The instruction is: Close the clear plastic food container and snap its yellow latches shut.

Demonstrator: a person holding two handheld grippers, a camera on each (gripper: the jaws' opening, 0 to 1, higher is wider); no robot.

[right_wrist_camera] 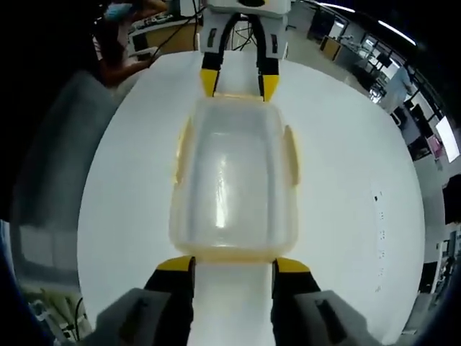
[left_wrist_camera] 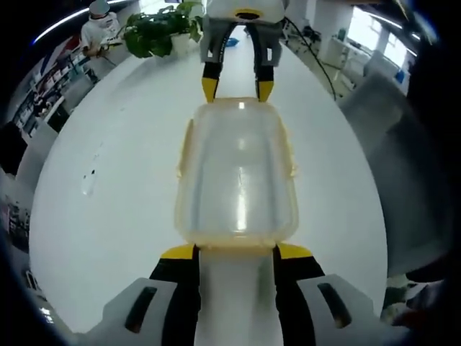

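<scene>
The clear plastic food container (left_wrist_camera: 238,173) lies lengthwise on the white table (left_wrist_camera: 115,187) with its lid on top. Yellow latches (left_wrist_camera: 186,144) run along its long sides, seemingly flared out a little. My left gripper (left_wrist_camera: 236,251) is open, its yellow-tipped jaws at the container's near end, one at each corner. My right gripper (left_wrist_camera: 236,90) faces it from the far end, also open, tips at the rim. In the right gripper view the same container (right_wrist_camera: 234,176) lies between my right gripper (right_wrist_camera: 234,264) and my left gripper (right_wrist_camera: 238,83). A side latch (right_wrist_camera: 290,148) shows there too.
A green plant (left_wrist_camera: 155,32) stands at the table's far end, with a person in white (left_wrist_camera: 97,25) beyond it. A grey chair (left_wrist_camera: 389,122) sits at one side of the table (right_wrist_camera: 346,216). Office desks line the background.
</scene>
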